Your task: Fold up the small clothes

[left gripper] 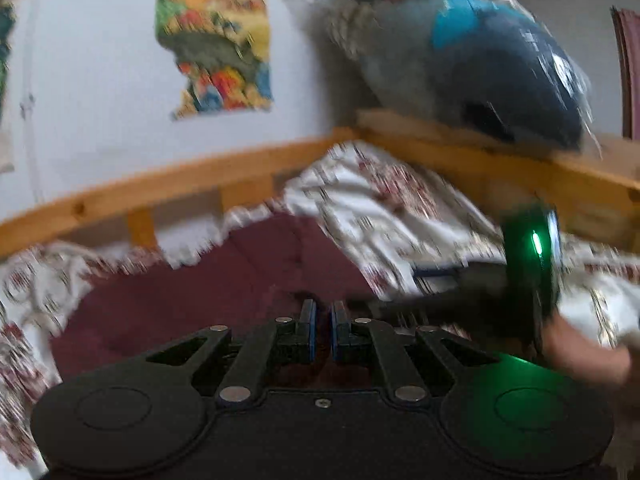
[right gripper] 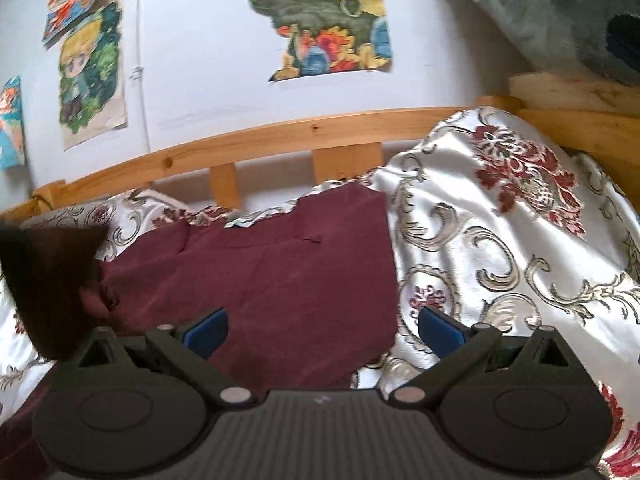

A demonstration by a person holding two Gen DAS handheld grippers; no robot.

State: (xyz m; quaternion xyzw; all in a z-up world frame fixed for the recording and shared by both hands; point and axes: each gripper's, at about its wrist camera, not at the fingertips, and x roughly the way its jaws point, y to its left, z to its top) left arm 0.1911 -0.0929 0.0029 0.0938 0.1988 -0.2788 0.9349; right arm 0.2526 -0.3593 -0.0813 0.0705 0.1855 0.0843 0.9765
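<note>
A maroon garment (right gripper: 288,276) lies spread on the floral bedspread (right gripper: 500,240); it also shows in the left wrist view (left gripper: 208,292), which is blurred. My left gripper (left gripper: 322,320) is shut, its blue pads nearly touching; whether cloth is between them I cannot tell. My right gripper (right gripper: 322,330) is open wide above the garment's right edge, empty. The right gripper's body (left gripper: 528,264) with a green light shows at the right of the left wrist view. A dark raised fold of the garment (right gripper: 48,280) hangs at the left of the right wrist view.
A wooden bed rail (right gripper: 280,140) runs along the white wall behind the bed, with posters (right gripper: 320,20) above it. A grey-blue pillow or bag (left gripper: 480,64) rests on the wooden headboard (left gripper: 500,160) at the right.
</note>
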